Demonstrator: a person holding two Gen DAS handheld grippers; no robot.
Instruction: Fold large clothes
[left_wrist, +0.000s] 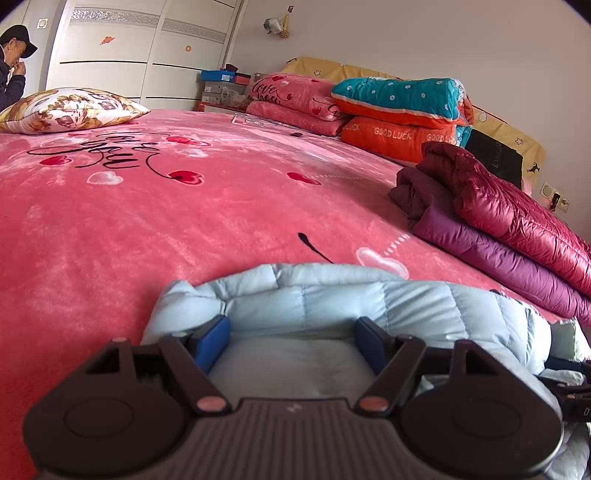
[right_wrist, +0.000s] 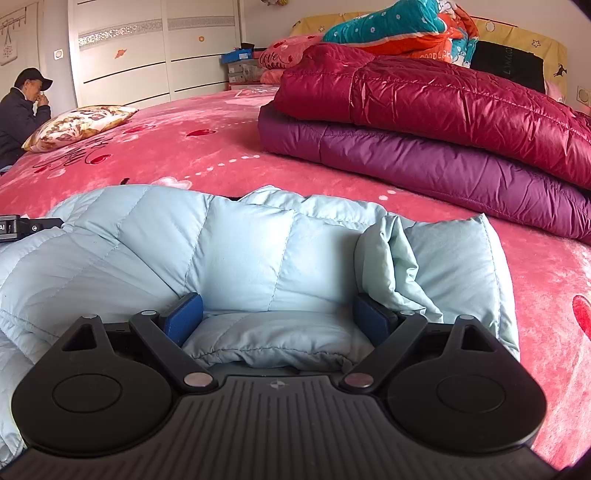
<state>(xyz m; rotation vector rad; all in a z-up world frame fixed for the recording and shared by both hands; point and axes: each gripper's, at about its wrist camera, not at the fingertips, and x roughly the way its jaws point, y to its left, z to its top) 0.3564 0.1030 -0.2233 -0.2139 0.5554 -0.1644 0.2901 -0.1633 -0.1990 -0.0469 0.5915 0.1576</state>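
Both grippers stand wide over a puffy pale-blue quilted down jacket (right_wrist: 243, 251) lying on the pink fleece-covered bed (left_wrist: 184, 221): the left gripper (left_wrist: 293, 339) and right gripper (right_wrist: 277, 317) each straddle a fold, blue pads beside the fabric, clamping nothing. At two o'clock lie folded maroon and purple down jackets (right_wrist: 424, 129)

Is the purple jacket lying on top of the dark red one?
No: in the right wrist view the dark red jacket lies on top of the purple jacket.
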